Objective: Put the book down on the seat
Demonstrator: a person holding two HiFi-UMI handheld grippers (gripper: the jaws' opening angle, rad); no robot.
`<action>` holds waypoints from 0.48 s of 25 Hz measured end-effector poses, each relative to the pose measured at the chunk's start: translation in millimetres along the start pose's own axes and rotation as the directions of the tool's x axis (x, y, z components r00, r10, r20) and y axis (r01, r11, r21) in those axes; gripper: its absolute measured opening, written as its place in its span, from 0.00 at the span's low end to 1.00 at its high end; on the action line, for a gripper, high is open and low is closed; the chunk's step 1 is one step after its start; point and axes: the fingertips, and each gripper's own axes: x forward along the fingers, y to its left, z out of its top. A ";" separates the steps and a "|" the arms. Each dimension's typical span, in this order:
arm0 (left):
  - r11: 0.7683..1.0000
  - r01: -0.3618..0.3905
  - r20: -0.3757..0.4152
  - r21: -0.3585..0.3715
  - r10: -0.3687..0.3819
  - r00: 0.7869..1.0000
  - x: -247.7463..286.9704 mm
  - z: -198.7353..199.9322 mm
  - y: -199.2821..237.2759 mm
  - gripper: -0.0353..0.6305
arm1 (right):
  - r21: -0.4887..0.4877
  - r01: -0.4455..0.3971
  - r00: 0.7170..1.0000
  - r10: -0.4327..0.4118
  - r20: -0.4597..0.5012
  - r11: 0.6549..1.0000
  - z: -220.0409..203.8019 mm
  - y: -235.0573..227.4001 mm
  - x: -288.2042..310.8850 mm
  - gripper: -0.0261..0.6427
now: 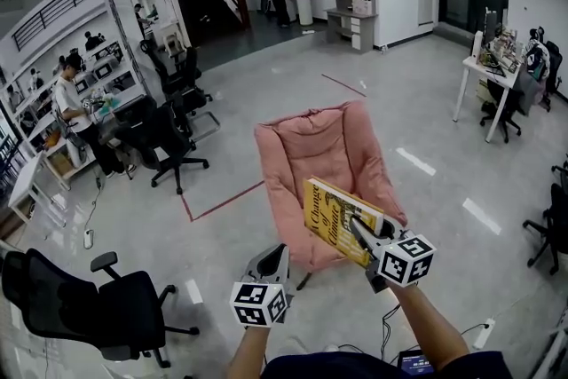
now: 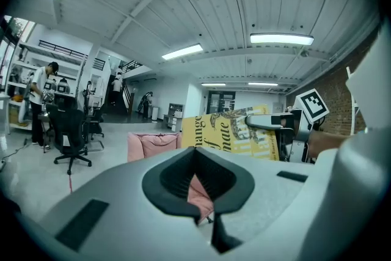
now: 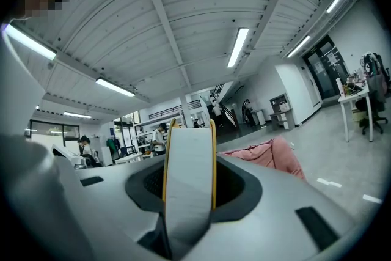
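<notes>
While my right tool clamps the yellow book across both covers, the book hangs over the pink seat's front edge. Left tool alongside, seemingly shut, empty.

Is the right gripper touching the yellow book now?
Touching. In the right gripper view the book stands clamped between the jaws of the right gripper.

- black office chair, bottom left
- more black chairs, mid left
- white desk, far right
- red floor tape
- person standing, far left
</notes>
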 end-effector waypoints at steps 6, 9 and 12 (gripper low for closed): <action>1.000 -0.019 -0.012 0.002 0.019 1.000 -3.0 -5.3 1.9 0.06 | 0.008 -0.006 1.000 0.006 -0.006 1.000 -2.8 -4.4 0.2 0.26; 1.000 -0.022 -0.016 0.001 0.022 1.000 -3.7 -7.2 3.8 0.06 | 0.010 -0.012 1.000 0.012 -0.007 1.000 -3.1 -3.0 3.2 0.26; 1.000 -0.022 -0.018 -0.001 0.022 1.000 -3.1 -6.2 5.3 0.06 | 0.010 -0.013 1.000 0.013 -0.008 1.000 -1.8 -2.1 5.1 0.26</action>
